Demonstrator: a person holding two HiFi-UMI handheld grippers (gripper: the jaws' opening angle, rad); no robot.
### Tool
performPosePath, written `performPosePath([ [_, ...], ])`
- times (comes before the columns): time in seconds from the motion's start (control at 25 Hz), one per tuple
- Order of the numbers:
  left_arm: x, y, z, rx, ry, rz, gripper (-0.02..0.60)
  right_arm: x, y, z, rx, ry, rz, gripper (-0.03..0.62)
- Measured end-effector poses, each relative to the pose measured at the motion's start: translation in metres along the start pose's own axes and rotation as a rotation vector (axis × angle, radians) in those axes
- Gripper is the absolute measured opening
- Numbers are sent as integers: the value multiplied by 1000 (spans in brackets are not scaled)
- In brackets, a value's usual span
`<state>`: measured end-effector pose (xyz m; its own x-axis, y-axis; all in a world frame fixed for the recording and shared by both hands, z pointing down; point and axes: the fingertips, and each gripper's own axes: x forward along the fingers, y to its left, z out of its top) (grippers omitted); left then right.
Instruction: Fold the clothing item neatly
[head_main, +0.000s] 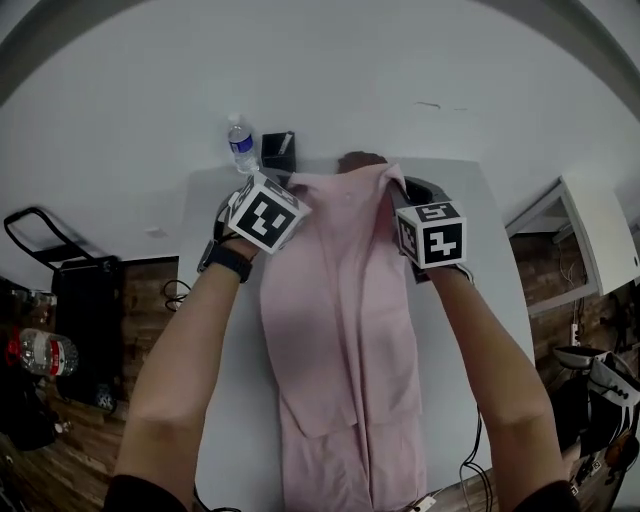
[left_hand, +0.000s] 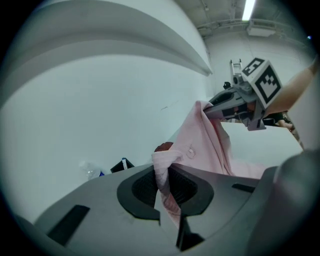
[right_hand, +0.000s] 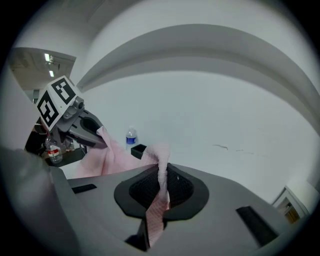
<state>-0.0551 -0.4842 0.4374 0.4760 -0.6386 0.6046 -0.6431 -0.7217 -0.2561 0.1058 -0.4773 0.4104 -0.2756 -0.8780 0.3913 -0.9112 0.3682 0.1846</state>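
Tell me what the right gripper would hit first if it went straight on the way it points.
Beyond the pink shirt clamped in its jaws, the right gripper looks to have a free path to the white wall; the bottle and black box sit left of that line. Depth is unclear.

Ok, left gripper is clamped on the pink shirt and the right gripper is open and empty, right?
No. The right gripper is also clamped on the pink shirt, not open and empty; the right gripper view shows it pinched between its jaws. The left gripper grips it as you said.
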Motion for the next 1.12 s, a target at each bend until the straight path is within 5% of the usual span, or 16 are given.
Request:
performPosePath([
  [0.48, 81, 21, -58, -32, 51, 15, 32, 77, 5, -72, -120, 132, -27, 31],
  [0.88, 87, 52, -69, -151, 8, 43, 143, 92, -12, -59, -103, 44, -115, 100],
  [1.0, 93, 60, -61, -148, 12, 46, 150, 87, 11, -56, -110, 47, -45, 100],
  [1.12, 113, 47, -71, -73, 164, 17, 150, 80, 44, -56, -127, 51, 50, 98],
])
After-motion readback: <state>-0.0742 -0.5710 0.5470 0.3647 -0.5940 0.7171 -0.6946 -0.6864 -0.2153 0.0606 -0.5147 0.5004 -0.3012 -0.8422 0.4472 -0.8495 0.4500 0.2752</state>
